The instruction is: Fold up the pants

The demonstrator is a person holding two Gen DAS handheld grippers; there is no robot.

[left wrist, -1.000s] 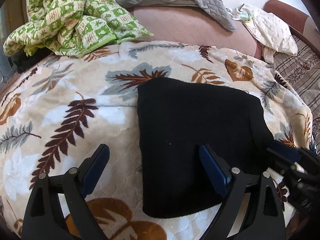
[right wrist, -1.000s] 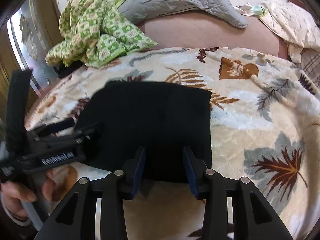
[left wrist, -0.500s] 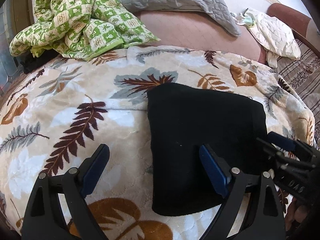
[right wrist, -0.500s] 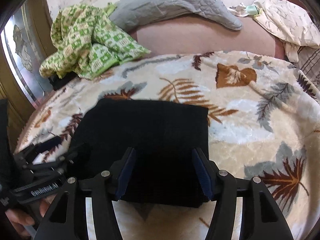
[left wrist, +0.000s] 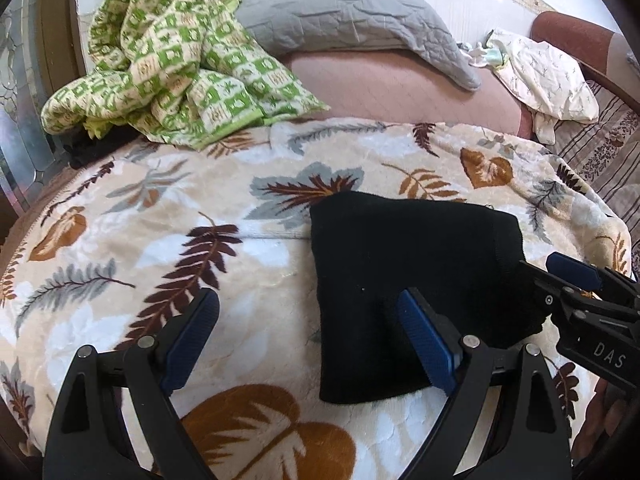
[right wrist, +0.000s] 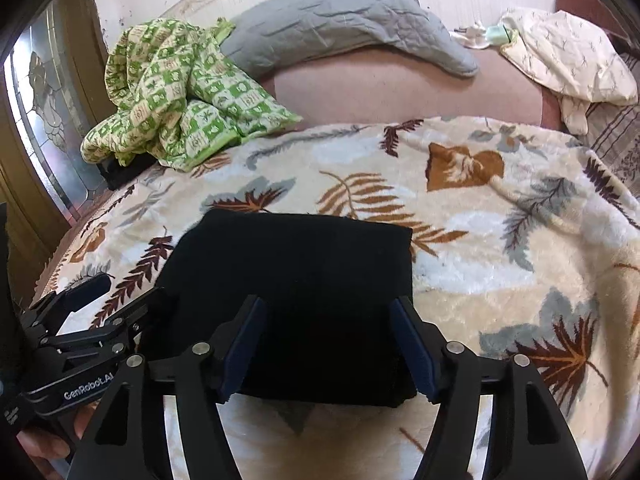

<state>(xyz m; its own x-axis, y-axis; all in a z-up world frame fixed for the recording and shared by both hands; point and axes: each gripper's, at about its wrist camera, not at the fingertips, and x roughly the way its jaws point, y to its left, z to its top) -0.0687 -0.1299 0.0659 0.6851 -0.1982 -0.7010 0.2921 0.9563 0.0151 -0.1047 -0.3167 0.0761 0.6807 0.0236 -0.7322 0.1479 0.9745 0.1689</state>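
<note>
The black pants [left wrist: 416,280] lie folded into a flat, compact rectangle on the leaf-patterned blanket [left wrist: 160,240], toward its near edge. The left gripper [left wrist: 308,340] hangs released, jaws wide, one finger over bare blanket and one over the pants; the right gripper [right wrist: 328,344], its jaws just opened and clear of the cloth, straddles the near edge of the pants. Behind, from left, lie a green checked quilt [left wrist: 172,68], a grey pillow [left wrist: 352,16] and a cream cloth [left wrist: 548,80].
</note>
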